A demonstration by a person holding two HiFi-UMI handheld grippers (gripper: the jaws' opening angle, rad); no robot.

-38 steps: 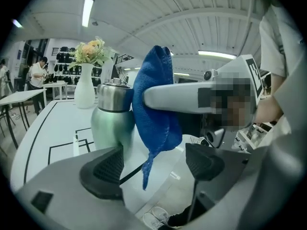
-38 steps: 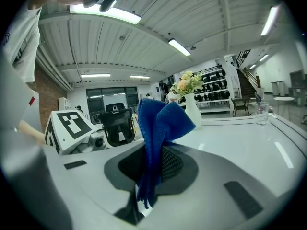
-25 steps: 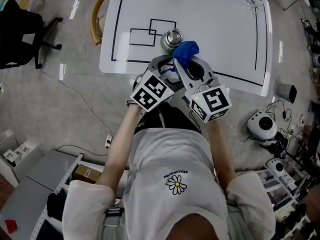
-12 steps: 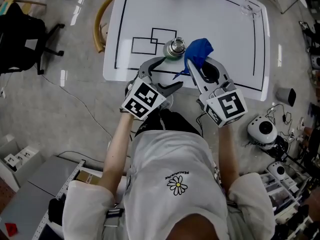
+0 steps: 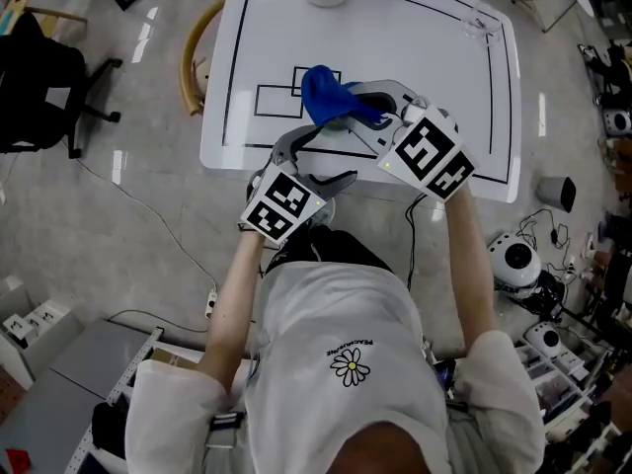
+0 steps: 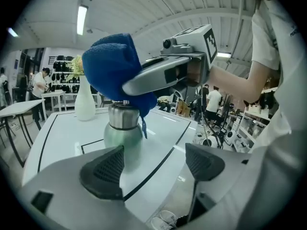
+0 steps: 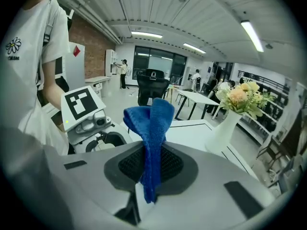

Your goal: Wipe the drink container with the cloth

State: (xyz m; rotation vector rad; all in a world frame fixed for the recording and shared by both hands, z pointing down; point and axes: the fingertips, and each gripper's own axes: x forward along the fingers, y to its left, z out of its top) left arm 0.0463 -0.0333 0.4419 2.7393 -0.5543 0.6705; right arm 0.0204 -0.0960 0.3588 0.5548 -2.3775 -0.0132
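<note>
Head view looks down on a white table (image 5: 415, 57) marked with black lines, a person in a white T-shirt (image 5: 336, 324) standing at its near edge with both arms stretched forward. A black office chair (image 5: 39, 77) stands on the floor well to the left.

The left gripper (image 5: 326, 156) hovers at the table's near edge. In the left gripper view its jaws are spread wide (image 6: 153, 164) with nothing between them. The drink container (image 6: 123, 133), a pale green bottle with a steel neck, stands upright on the table just beyond them, closer to the left pad.

The right gripper (image 5: 351, 117) reaches across from the right, its marker cube turned up toward the camera. Its jaws are pressed together on the blue cloth (image 7: 151, 128), which sticks up between the pads in a folded bunch with a short end hanging below.

From the left gripper view the cloth (image 6: 112, 68) sits right on the container's top, covering the cap. From above it hides nearly the whole container.

A white vase (image 6: 85, 99) with flowers stands at the table's far side.
</note>
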